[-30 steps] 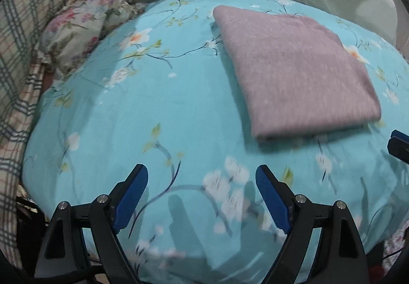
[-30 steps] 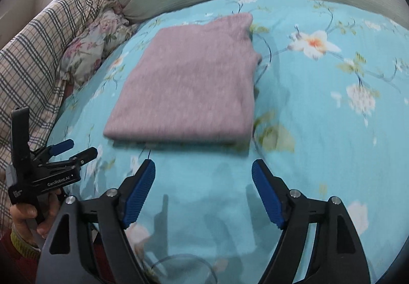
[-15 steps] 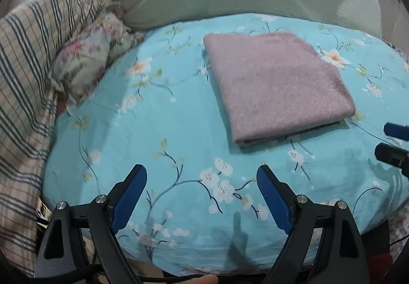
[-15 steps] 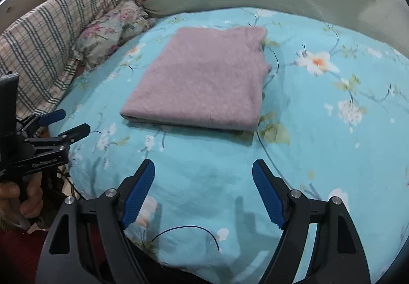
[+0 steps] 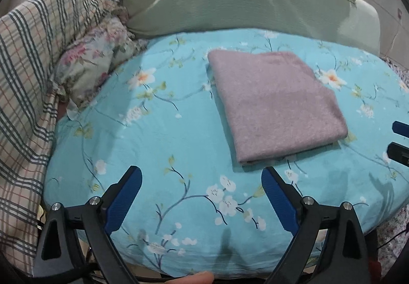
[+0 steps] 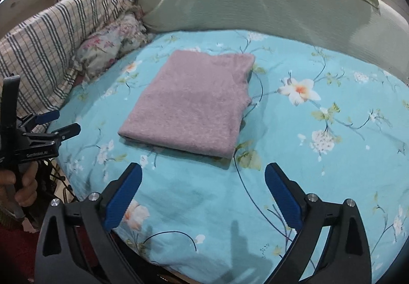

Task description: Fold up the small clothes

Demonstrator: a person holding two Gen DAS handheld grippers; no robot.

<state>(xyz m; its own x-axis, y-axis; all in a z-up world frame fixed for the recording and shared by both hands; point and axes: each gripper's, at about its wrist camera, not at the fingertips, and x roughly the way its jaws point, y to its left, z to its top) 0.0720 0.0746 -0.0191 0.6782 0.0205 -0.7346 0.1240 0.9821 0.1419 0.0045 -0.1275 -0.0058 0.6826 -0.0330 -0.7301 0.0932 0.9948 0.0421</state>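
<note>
Above the folded garment (image 5: 273,107), both claws have risen, jaws opening empty.

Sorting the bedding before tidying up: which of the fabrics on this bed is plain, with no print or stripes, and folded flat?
The mauve folded garment lying on the turquoise floral sheet. The plaid blanket is checked and the small floral pillow is printed.

Left claw (image 5: 200,188) opening, empty, right claw (image 6: 202,185) opening, empty
</note>
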